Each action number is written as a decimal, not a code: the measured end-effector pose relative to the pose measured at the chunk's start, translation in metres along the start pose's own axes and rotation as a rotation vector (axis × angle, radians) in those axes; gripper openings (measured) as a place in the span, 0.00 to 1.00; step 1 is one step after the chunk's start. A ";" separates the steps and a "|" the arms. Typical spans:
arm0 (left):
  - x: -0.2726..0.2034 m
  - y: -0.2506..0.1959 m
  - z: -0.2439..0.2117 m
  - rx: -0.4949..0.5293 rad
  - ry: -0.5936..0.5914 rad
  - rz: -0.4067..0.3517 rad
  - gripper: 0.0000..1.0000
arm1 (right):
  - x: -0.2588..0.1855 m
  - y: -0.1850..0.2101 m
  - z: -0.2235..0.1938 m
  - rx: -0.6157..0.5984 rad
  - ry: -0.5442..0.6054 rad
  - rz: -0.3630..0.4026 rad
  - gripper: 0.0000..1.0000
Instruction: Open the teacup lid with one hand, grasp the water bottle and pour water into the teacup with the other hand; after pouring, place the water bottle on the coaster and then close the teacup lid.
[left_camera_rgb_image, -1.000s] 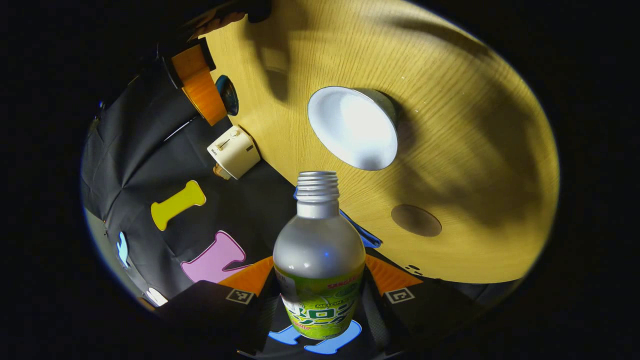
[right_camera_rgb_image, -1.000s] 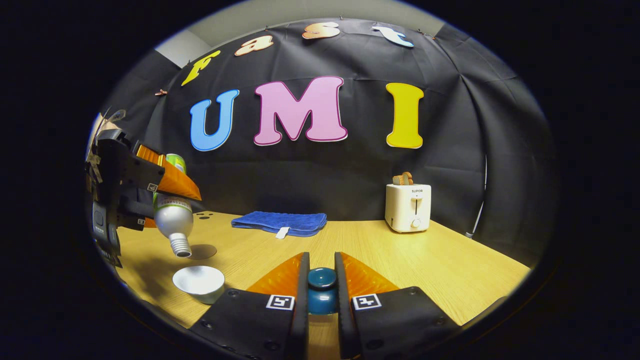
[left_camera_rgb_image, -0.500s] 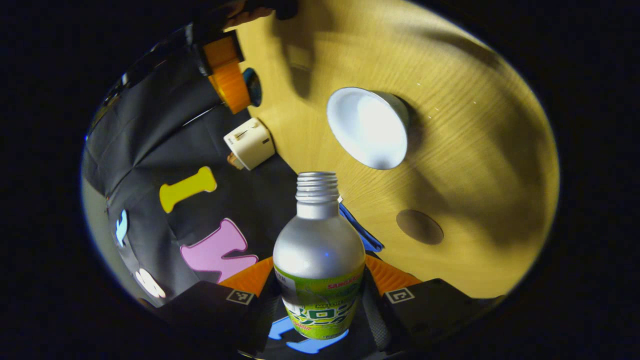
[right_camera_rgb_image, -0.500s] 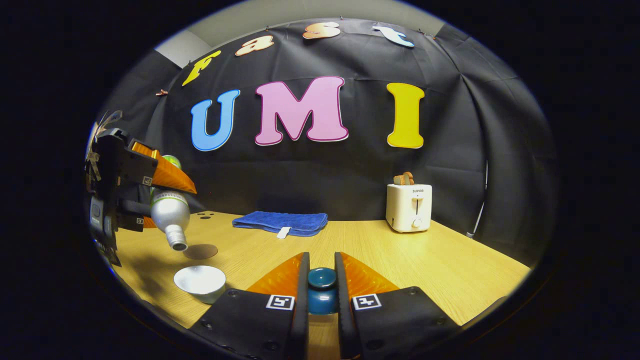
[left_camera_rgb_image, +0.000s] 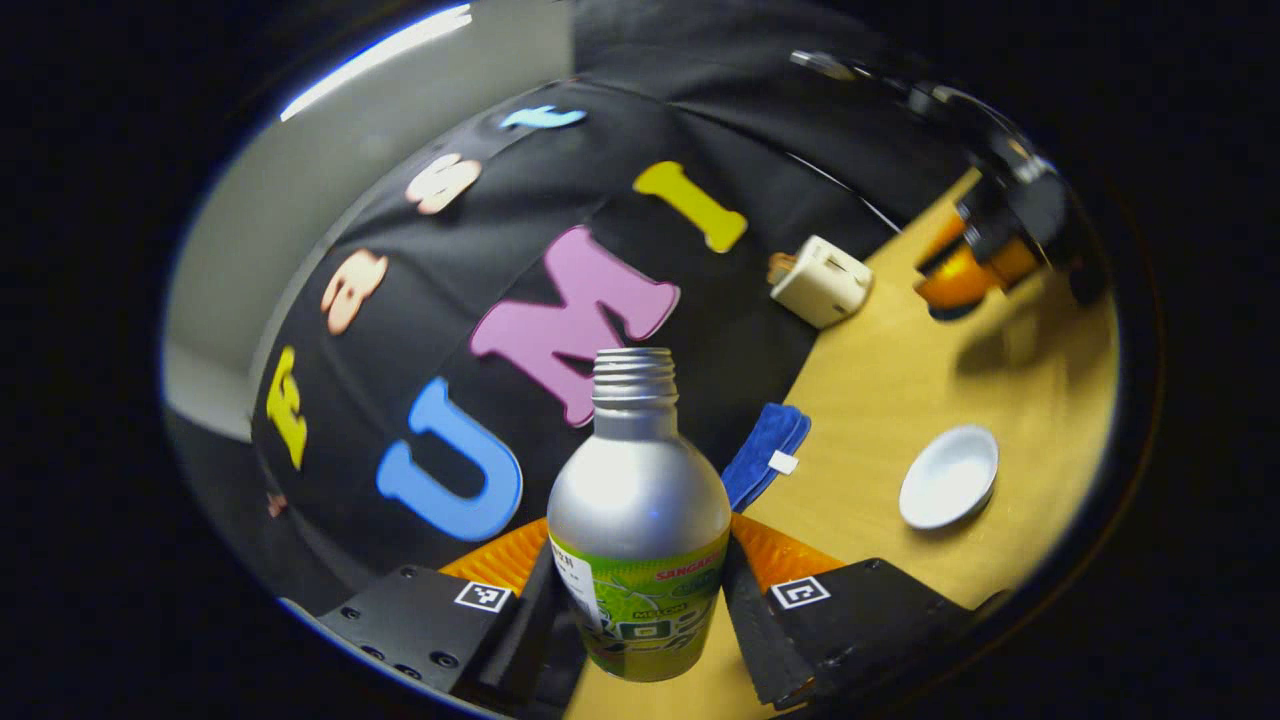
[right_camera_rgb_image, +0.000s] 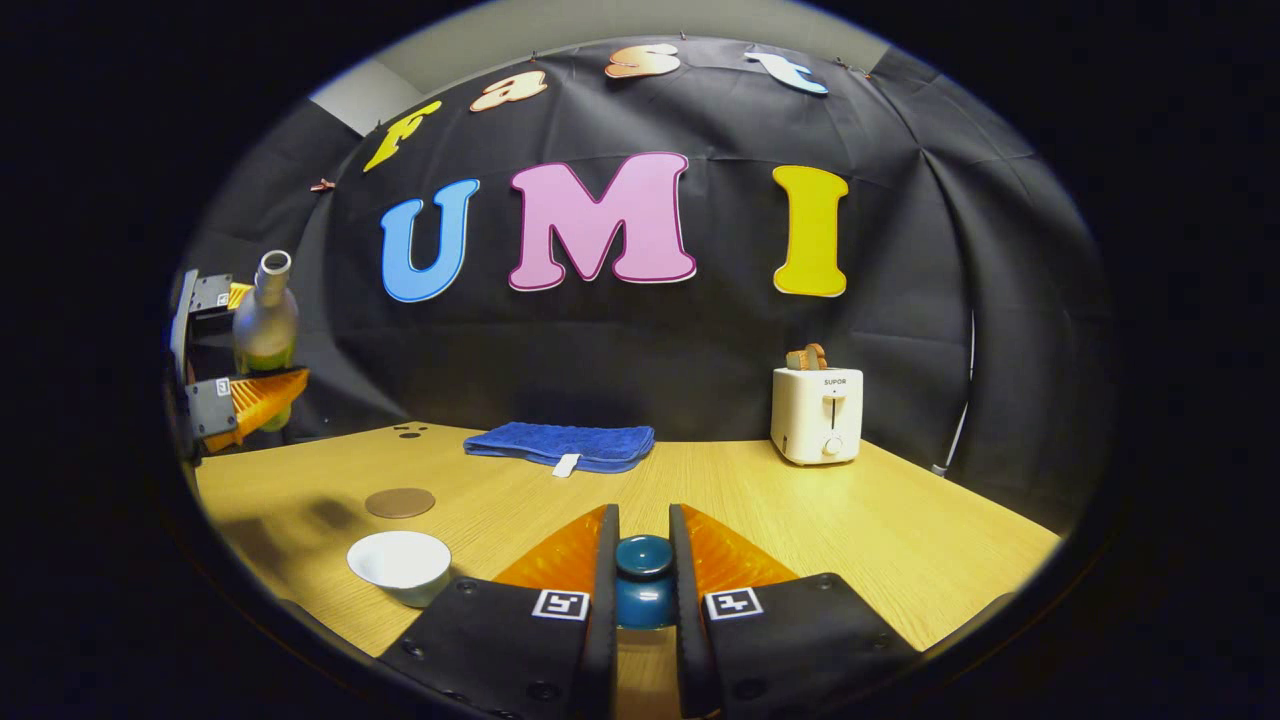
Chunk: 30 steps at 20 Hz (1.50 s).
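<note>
Wooden table (right_camera_rgb_image: 900, 520) lies open — left gripper (left_camera_rgb_image: 640, 590) pinches upright bottle (left_camera_rgb_image: 638, 520), right gripper (right_camera_rgb_image: 643, 590) clamps lid (right_camera_rgb_image: 643, 580) (teacup (right_camera_rgb_image: 400, 565) uncovered).

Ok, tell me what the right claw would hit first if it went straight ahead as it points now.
Probably the cloth wall, though depth is unclear. The right claw, shut on the lid, points over the table between the towel and the toaster, with nothing standing in that line.

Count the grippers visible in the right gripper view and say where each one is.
2. The right gripper sits at the bottom centre, clamped on the teacup lid. The left gripper is raised at the far left, holding the water bottle upright.
</note>
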<state>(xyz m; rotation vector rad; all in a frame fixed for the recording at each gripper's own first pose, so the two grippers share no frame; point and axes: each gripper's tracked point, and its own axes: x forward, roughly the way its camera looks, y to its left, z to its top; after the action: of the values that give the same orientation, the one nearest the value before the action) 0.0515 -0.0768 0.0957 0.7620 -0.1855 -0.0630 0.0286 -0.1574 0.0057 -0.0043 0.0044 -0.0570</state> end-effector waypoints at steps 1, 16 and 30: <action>0.003 0.003 -0.004 -0.128 0.012 0.004 0.79 | 0.000 0.000 0.000 0.000 0.000 0.000 0.28; 0.130 -0.029 -0.103 -0.834 0.101 -0.119 0.80 | 0.000 0.000 0.000 0.000 0.000 0.000 0.27; 0.126 -0.032 -0.116 -0.774 0.148 -0.127 0.96 | 0.000 0.002 0.000 0.000 0.001 0.012 0.28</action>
<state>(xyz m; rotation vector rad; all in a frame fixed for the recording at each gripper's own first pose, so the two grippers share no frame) 0.1974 -0.0369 0.0094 0.0040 0.0358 -0.1855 0.0291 -0.1550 0.0057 -0.0039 0.0051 -0.0447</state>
